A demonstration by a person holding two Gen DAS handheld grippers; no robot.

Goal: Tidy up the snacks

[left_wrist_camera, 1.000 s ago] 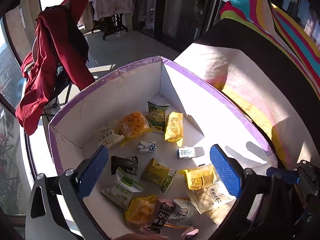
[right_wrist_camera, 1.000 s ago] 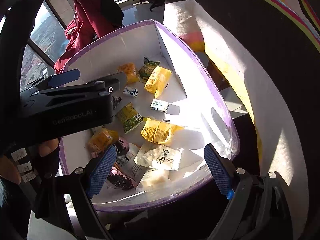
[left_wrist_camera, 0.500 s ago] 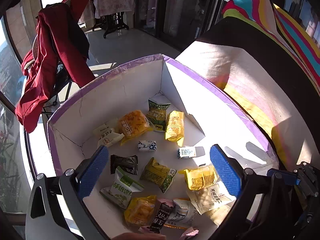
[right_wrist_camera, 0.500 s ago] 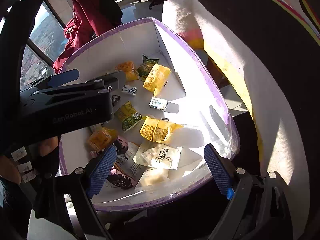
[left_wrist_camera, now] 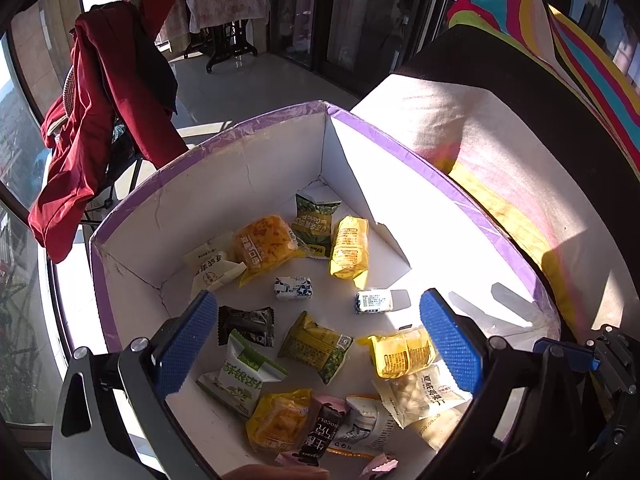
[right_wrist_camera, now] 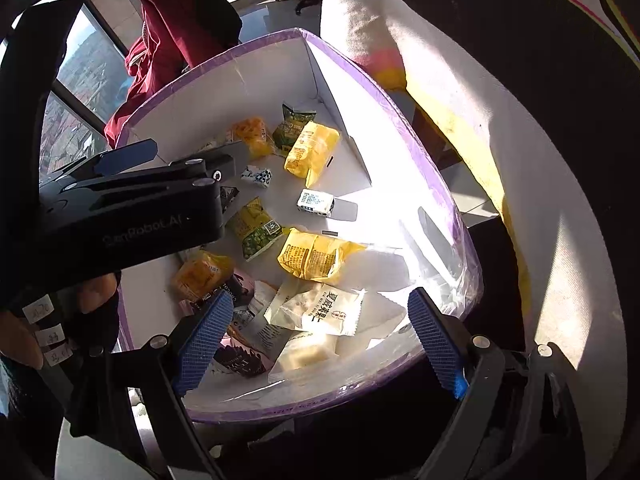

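Purple-rimmed white box (left_wrist_camera: 248, 136) holds scattered snack packets (left_wrist_camera: 316, 346).

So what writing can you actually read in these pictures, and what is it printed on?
"GenRobot.AI": on the black body of the left gripper, faint.
"夏威夷果仁": on the white nut packet, near the right gripper.
"CHOCOLA": partly cut off, on the dark chocolate wrapper.
The yellow packets, green packets and finger tags carry print too small or blurred to read.
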